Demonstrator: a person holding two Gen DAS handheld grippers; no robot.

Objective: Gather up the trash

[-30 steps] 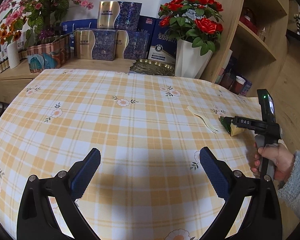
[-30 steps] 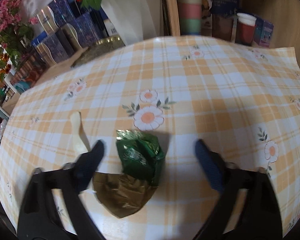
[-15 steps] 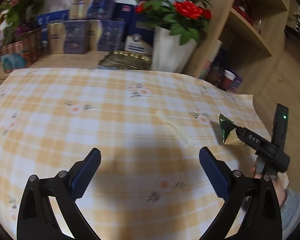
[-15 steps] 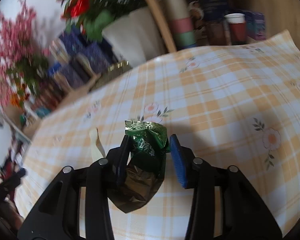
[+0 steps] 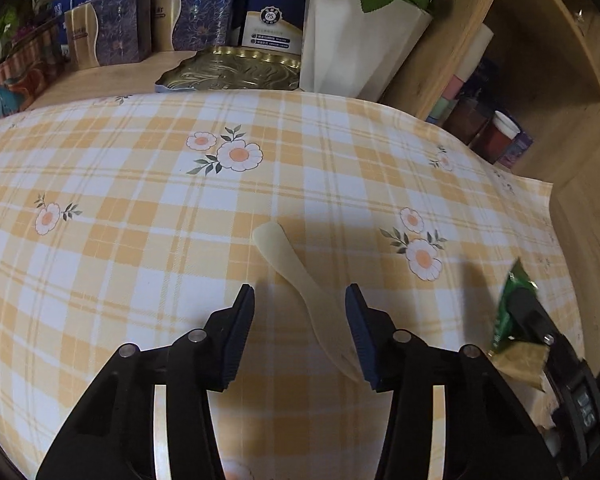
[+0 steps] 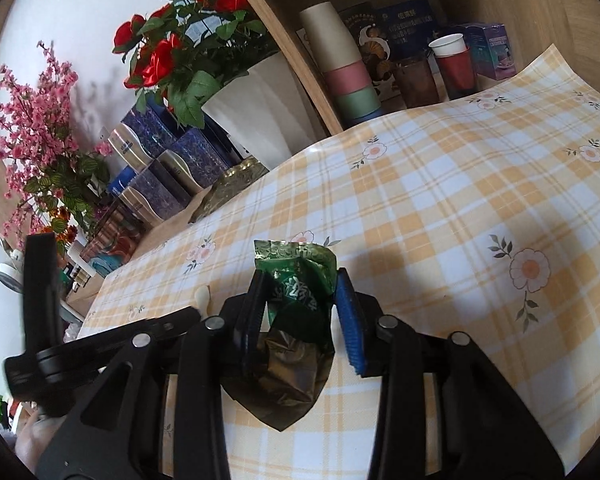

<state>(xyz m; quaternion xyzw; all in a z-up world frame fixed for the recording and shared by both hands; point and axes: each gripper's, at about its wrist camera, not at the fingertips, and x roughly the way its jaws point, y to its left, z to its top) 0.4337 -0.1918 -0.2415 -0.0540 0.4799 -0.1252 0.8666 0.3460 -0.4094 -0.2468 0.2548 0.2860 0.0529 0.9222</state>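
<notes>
While the right tool (image 6: pixel 300 312) pinches the green wrapper (image 6: pixel 300 300), lifted clear of the bench (image 6: pixel 460 200) near its right edge, the left tool (image 5: pixel 300 332) straddles the cream spoon (image 5: pixel 300 284). Its jaws have just been closing and stand half spread. The spoon lies flat on the checked cloth between them, running askew to the jaws; its near end sits just beside the right pad, and contact cannot be confirmed. The left pad stands apart from it.

Risks noted:
- The spoon is thin and flat. Pads closing above the cloth may ride over it and grip nothing.
- Because it lies askew, one pad will likely meet it first and pivot or push it sideways rather than clamp it.
- Pads pressed low may snag the cloth and drag it.
- The wrapper is crumpled foil, held near its middle with a loose tail hanging below. A shift in grip could let it slip.
- Both tools sit close together near the right edge; a collision is possible.
</notes>
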